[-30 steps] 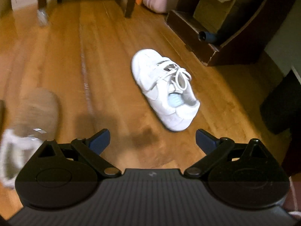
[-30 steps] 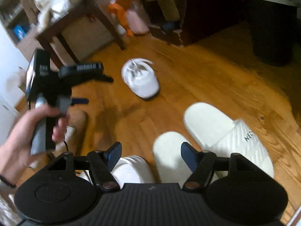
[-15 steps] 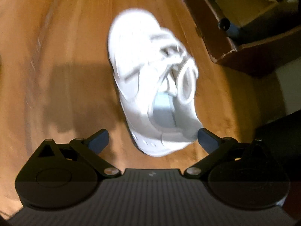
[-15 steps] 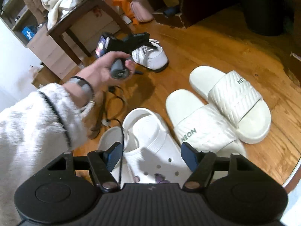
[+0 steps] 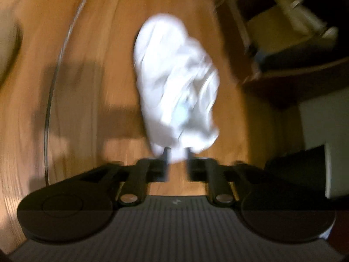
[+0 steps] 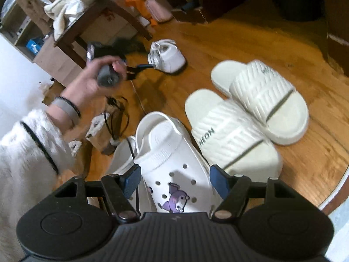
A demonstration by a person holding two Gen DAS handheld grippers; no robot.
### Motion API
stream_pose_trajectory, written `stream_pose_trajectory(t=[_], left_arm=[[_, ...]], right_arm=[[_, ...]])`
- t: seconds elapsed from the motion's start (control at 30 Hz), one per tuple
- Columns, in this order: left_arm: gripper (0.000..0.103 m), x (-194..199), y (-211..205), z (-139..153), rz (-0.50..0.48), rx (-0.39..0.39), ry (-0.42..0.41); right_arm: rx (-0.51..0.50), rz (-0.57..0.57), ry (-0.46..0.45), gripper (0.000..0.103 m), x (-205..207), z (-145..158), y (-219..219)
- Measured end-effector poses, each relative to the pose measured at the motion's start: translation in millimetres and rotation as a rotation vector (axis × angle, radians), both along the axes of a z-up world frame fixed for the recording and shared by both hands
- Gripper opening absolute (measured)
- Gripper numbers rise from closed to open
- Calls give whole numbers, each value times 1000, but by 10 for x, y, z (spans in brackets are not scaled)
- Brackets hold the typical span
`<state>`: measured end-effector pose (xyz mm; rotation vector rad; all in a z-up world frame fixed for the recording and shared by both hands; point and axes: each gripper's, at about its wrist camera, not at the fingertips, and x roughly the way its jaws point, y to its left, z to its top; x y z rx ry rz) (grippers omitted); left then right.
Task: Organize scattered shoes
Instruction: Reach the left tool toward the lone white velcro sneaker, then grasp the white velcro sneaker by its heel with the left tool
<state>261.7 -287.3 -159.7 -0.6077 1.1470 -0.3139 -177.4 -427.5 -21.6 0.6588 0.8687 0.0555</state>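
A white sneaker (image 5: 174,83) lies on the wood floor, blurred in the left wrist view. My left gripper (image 5: 177,152) is shut on its heel rim. In the right wrist view the sneaker (image 6: 166,55) sits far back with the left gripper (image 6: 152,66) at its heel. My right gripper (image 6: 174,180) is open and empty above a white clog (image 6: 172,170) with a purple charm. Two white slides (image 6: 231,135) (image 6: 266,96) lie side by side to its right.
A dark wooden table (image 6: 87,19) piled with cloth stands at the back left, with cardboard boxes (image 6: 54,59) beneath. A brown fleece-lined shoe (image 6: 109,126) with a black cord lies left of the clog. Dark furniture (image 5: 283,65) is right of the sneaker.
My left gripper moved in on the sneaker's heel and its jaws closed from wide open onto the heel rim. The right gripper shifted slightly nearer the clog and stays open.
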Motion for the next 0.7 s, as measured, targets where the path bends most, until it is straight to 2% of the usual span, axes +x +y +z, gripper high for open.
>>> stream_pose_trajectory(t=[0.03,0.1,0.13,0.17,0.23,0.3,0.37,0.4,0.47,0.5,0.6,0.63,0.7], left_arm=[[103,70,-78,-57,13,45,-5],[103,226,-282,-282,8,132,28],[103,269,-374,-445,-2,140,50],[103,269,-427,-590,4,116,55],[103,253,-459,-943,80,60,143],[102,221,-442,-1151,132,3,200],[88,159,-425,-1267,164,-41,229],[84,147,-432,-1252,152,-34,221],[65,127,-473,-1216,105,8,193],[61,118,-482,-1187,76,24,185],[42,79,-576,-1112,-77,130,160],[33,23,-600,-1084,-129,163,155],[31,-75,-605,-1075,-178,185,158]], right_arm=[[10,5,-2,71,-15,-4,14],[40,-6,2,71,-73,-4,30],[65,-5,14,71,-97,1,24],[82,4,15,71,-110,22,11],[79,-13,-28,71,-190,143,-45],[60,-23,-59,71,-227,208,-80],[49,-37,-81,72,-266,241,-141],[55,-39,-80,72,-269,228,-152],[84,-30,-63,72,-265,164,-187],[92,-28,-57,72,-258,147,-194],[96,-13,-55,72,-215,126,-199],[93,-8,-56,72,-197,127,-195],[88,3,-49,72,-160,117,-180]])
